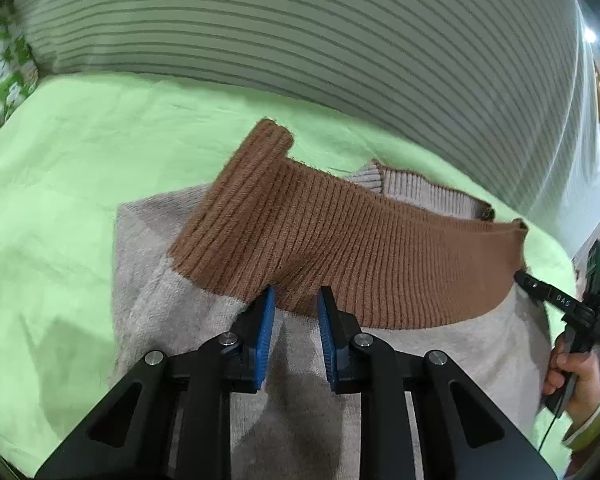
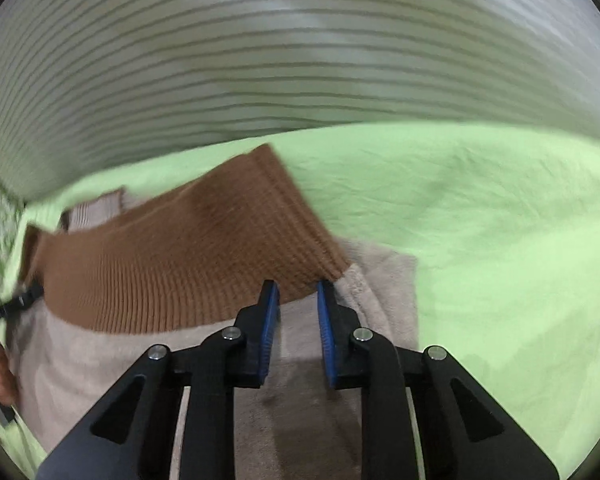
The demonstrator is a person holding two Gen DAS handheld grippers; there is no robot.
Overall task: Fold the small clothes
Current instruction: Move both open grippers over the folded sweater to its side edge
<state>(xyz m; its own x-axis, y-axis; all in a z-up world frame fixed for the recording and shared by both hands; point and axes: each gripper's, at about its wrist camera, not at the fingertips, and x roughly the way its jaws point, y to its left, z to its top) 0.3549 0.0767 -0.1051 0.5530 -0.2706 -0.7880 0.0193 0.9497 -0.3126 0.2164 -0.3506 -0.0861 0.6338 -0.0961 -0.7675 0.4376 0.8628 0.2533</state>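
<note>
Here, a beige sweater [image 1: 440, 356] with a brown ribbed band [image 1: 340, 248] lies flat on a green sheet [image 1: 60, 200]. The left hand-held gripper [image 1: 296, 300] hangs over the band's lower edge, its blue pads narrowly apart with nothing pinched. The right hand-held gripper [image 2: 298, 294] sits likewise at the band's right corner, pads apart; this view is blurred. A striped pillow [image 1: 300, 32] lies beyond the sheet. A hand [image 1: 576, 380] shows at the right edge.
</note>
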